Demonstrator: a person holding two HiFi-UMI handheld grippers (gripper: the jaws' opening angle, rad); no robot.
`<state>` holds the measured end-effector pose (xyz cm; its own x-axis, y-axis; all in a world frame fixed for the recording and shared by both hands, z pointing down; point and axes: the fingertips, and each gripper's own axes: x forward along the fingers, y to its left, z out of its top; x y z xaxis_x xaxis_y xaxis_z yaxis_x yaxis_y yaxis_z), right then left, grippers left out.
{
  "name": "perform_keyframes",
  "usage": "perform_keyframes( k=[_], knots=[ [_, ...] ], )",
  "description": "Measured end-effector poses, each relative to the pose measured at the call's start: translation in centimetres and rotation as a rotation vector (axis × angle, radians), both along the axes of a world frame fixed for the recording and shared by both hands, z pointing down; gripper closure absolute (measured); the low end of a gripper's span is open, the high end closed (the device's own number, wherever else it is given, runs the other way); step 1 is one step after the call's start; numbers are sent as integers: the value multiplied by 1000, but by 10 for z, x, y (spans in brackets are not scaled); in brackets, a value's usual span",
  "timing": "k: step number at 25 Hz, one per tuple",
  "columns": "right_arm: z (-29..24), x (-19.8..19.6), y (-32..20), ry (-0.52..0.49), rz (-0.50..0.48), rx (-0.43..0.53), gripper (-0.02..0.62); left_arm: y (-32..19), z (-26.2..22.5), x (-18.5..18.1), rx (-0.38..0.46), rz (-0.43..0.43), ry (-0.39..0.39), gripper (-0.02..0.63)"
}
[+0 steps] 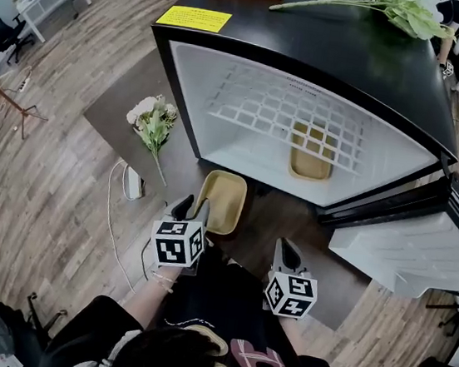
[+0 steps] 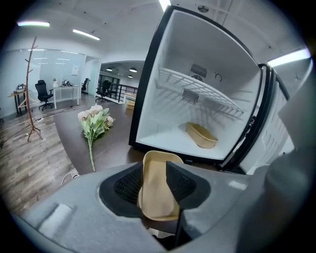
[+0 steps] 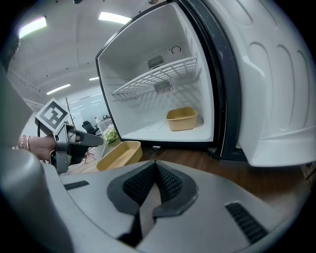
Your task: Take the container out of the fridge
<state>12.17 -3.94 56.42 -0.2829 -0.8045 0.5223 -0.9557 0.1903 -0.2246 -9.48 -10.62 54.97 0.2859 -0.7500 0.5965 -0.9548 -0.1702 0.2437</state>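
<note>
A small black fridge (image 1: 329, 61) stands open, its door (image 1: 410, 244) swung to the right. One tan container (image 1: 311, 156) sits on the fridge floor under the wire shelf (image 1: 265, 108). A second tan container (image 1: 221, 201) lies on the brown mat in front of the fridge. My left gripper (image 1: 190, 208) hovers over this container's near end, open; the container (image 2: 157, 200) shows between the spread jaws below them, and the pads do not press on it. My right gripper (image 1: 287, 252) is shut and empty, to the right. From the right gripper (image 3: 154, 180), the left gripper (image 3: 96, 140) stands just above the container (image 3: 118, 154).
A bunch of artificial flowers (image 1: 153, 125) lies on the mat to the left, with a white cable (image 1: 113, 205) beside it. A leafy stem (image 1: 403, 10) and a yellow label (image 1: 194, 18) are on the fridge top. Desks and chairs stand further left.
</note>
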Motion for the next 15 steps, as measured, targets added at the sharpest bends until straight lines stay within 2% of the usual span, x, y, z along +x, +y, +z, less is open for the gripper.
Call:
perform_keyframes(
  k=[5, 10, 15],
  knots=[
    [-10, -7, -10, -3, 1, 26, 586, -4, -23, 1, 44, 31, -5, 466],
    [-28, -9, -25, -7, 20, 57, 586, -8, -41, 8, 68, 63, 75, 466],
    [-57, -4, -51, 53, 47, 137, 586, -16, -53, 14, 119, 107, 53, 473]
  ],
)
